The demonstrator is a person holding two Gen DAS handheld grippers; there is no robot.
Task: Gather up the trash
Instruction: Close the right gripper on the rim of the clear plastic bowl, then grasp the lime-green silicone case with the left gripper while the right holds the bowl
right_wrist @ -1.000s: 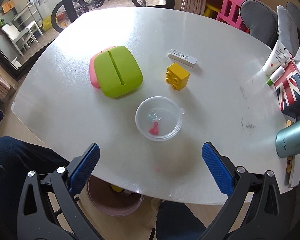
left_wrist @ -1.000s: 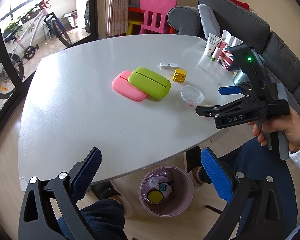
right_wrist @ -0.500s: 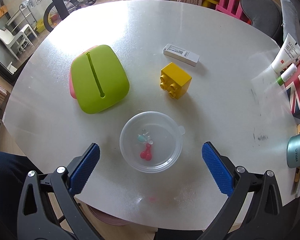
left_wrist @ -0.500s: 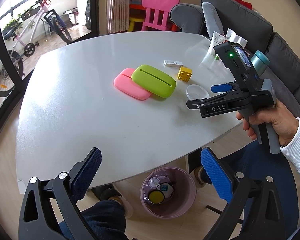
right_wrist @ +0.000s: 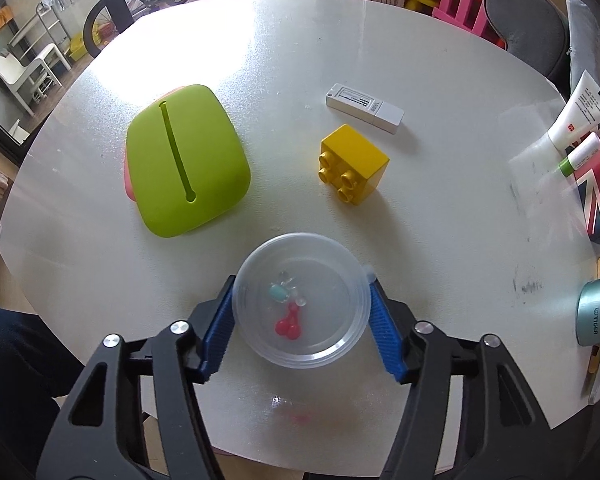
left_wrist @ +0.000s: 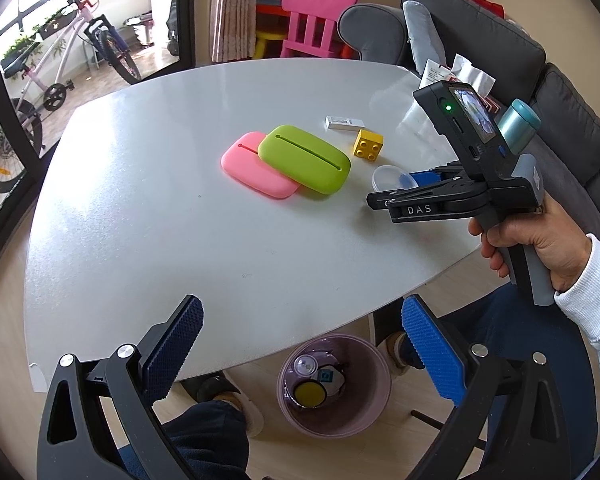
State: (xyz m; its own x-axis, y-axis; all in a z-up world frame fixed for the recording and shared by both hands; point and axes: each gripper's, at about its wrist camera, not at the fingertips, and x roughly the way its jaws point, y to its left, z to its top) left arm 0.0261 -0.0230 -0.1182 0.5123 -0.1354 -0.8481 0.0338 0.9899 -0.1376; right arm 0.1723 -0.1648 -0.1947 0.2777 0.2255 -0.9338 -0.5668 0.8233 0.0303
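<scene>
I've brought my right gripper (right_wrist: 302,322) down from above the table onto the clear plastic container (right_wrist: 302,300), which sat ahead of the wide-open jaws a second ago. The jaws are closing now, with the blue pads (right_wrist: 220,326) against the container's rim on both sides.

right claw (left_wrist: 396,188) around clear cup (left_wrist: 386,174)

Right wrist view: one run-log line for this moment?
step: grasp | right gripper: jaws closing around clear round plastic container | left gripper: open, empty, above pink waste bin
</scene>
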